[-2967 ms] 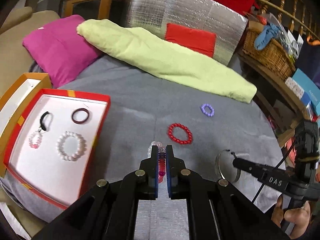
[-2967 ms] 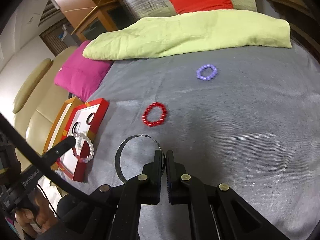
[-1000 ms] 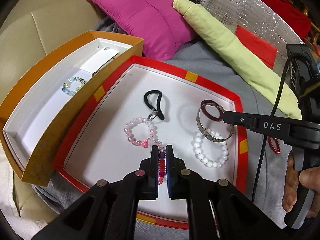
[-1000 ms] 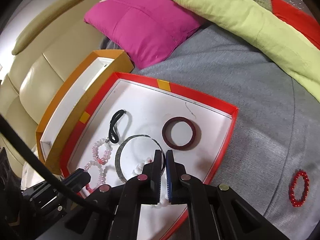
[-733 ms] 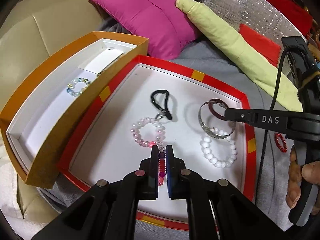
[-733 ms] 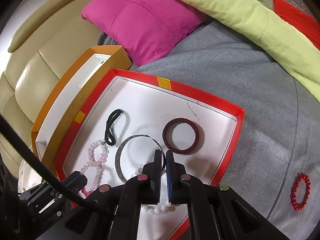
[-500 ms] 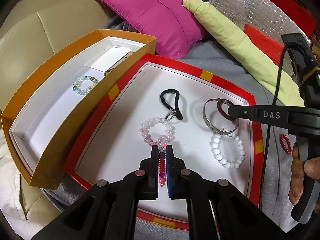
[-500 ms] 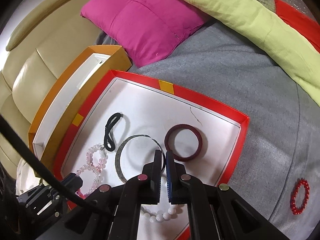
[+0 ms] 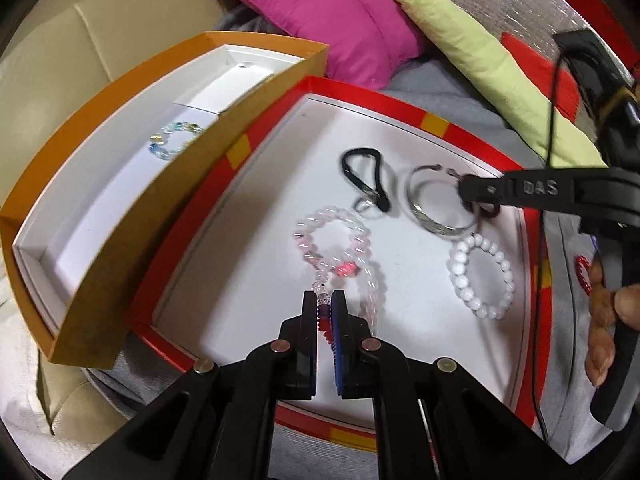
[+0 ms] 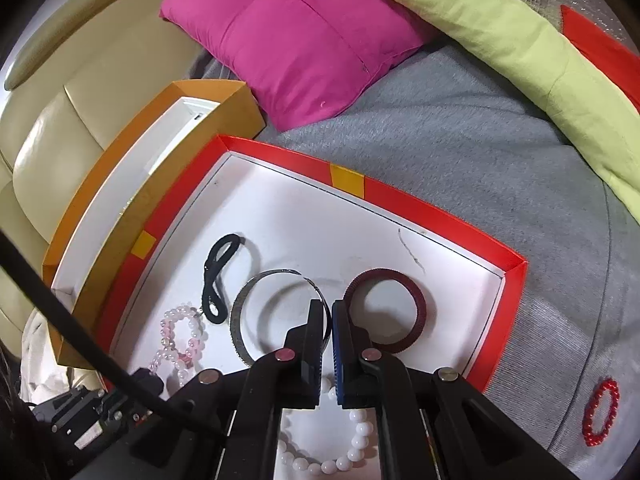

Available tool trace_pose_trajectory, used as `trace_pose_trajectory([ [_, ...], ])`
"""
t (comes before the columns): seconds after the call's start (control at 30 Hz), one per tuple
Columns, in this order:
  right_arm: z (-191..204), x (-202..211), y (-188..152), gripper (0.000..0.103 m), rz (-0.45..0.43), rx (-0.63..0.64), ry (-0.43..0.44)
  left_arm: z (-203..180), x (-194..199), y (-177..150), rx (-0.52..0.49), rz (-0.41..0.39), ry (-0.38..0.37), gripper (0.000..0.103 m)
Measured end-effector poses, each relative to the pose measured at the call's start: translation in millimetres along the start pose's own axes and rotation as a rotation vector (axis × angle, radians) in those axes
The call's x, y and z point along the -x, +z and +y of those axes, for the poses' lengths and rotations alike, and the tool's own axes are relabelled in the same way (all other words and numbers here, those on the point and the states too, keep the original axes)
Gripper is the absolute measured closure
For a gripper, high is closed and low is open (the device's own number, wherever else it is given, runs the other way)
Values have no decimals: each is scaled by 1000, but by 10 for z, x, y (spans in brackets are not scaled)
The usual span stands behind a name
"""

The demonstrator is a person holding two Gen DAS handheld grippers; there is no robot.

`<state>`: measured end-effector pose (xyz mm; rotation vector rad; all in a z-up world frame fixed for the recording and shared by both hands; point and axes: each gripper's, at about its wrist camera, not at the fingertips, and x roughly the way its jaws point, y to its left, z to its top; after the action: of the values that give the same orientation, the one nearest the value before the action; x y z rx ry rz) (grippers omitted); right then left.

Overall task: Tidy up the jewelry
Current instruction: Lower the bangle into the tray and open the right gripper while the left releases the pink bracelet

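Note:
My left gripper (image 9: 324,304) is shut on a clear-and-pink beaded bracelet (image 9: 370,292) with red beads between the pads. Its loop hangs down onto the white floor of the red tray (image 9: 436,124), beside a pink bead ring (image 9: 332,236). My right gripper (image 10: 327,312) is shut on the rim of a silver bangle (image 10: 240,320), held low over the tray (image 10: 440,208) between a black loop (image 10: 220,264) and a dark red ring (image 10: 416,308). In the left wrist view the right gripper (image 9: 466,192) comes in from the right with the bangle (image 9: 436,224).
A white bead bracelet (image 9: 480,276) lies in the tray near its front right. An orange box (image 9: 120,208) with a pale blue bracelet (image 9: 172,140) stands against the tray's left side. A red bead bracelet (image 10: 600,412) lies on the grey cloth to the right. A person's hand (image 9: 604,320) grips the right tool.
Both grippers have carried their pieces from the grey cloth to over the red tray. In the last second the bangle has sunk toward the tray floor, and the beaded bracelet's loop has come down beside the pink ring.

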<state>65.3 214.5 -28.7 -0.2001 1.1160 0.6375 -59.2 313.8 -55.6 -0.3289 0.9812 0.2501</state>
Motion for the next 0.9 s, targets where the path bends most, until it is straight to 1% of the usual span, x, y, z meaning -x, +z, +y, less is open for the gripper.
trace_pose_trajectory([
  [0.2, 13, -51, -3, 98, 7, -2, -6, -205, -48, -39, -39, 30, -68, 96],
  [0.37, 8, -61, 20, 98, 2, -6, -10, -286, -32, -51, -62, 30, -105, 96],
  [0.5, 21, -83, 31, 98, 3, -5, -11, -277, -83, -53, -60, 42, -97, 96],
  [0.9, 32, -96, 47, 99, 0, -4, -15, -287, -88, -31, -67, 38, -77, 96],
])
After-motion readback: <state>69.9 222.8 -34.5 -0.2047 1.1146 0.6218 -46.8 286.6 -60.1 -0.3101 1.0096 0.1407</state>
